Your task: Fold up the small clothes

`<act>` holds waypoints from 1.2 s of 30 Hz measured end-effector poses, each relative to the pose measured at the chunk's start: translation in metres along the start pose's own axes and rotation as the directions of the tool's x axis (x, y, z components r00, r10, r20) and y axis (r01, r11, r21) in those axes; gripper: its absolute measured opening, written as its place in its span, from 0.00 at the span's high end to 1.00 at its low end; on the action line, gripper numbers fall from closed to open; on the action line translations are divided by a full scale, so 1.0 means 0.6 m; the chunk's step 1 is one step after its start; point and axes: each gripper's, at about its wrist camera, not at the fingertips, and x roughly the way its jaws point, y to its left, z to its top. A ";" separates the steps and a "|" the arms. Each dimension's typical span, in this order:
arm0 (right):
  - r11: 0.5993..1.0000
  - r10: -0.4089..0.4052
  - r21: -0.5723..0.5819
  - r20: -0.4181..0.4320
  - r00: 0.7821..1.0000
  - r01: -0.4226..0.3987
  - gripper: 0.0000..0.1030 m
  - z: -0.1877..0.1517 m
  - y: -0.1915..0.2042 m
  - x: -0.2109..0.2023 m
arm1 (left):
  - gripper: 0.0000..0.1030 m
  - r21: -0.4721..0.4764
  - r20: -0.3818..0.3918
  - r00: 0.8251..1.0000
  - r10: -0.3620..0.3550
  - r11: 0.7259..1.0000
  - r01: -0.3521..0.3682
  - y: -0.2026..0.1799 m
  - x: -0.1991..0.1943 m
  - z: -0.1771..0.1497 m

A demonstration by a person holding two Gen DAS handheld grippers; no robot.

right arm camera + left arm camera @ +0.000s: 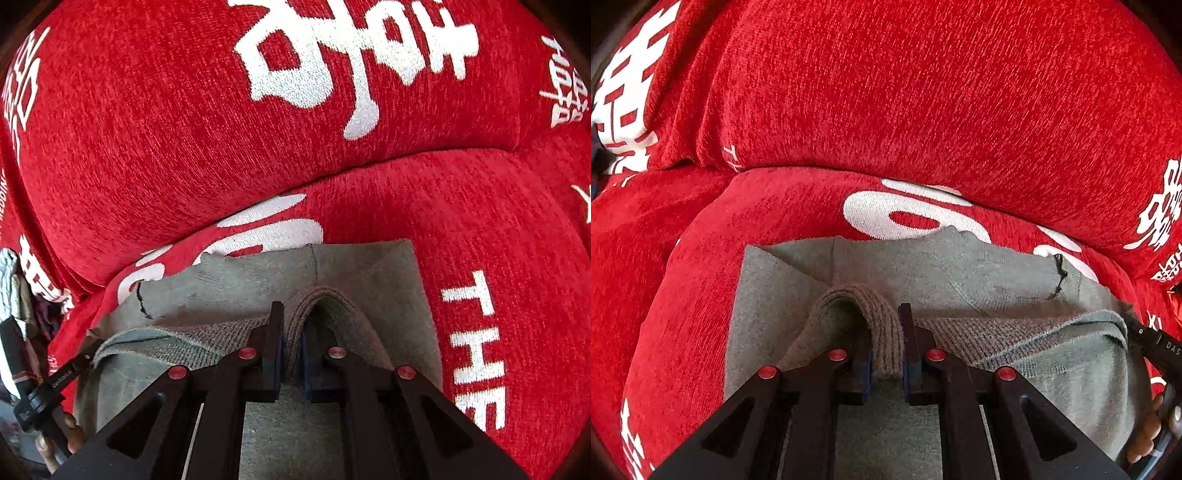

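Note:
A small grey garment (871,266) lies on a red sofa seat (683,295); it also shows in the right wrist view (258,273). Its brownish ribbed hem is lifted and folded over the body. My left gripper (888,354) is shut on the ribbed hem (882,325) at the garment's left side. My right gripper (291,354) is shut on the ribbed hem (295,332) at its right side. The other gripper shows at the frame edge in each view, the right one in the left wrist view (1156,343) and the left one in the right wrist view (70,373).
The red sofa back cushion (923,92) with white lettering rises right behind the garment, and it shows in the right wrist view too (184,129). A heap of other clothes (14,295) lies at the far left of the right wrist view.

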 end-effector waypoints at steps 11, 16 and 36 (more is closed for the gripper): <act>0.998 0.055 0.020 0.159 0.986 -0.059 0.34 0.014 0.005 -0.071 | 0.08 -0.054 0.052 0.996 -0.074 0.996 0.077 0.001 -0.058 0.012; 0.997 0.016 -0.078 0.187 0.982 -0.001 0.34 0.006 0.028 -0.095 | 0.08 0.036 0.059 0.993 -0.100 0.995 0.098 -0.023 -0.070 -0.008; 0.911 -0.278 -0.304 0.043 0.960 0.277 0.30 0.004 0.056 0.052 | 0.05 0.240 -0.012 0.994 0.106 0.966 -0.100 -0.088 0.046 -0.007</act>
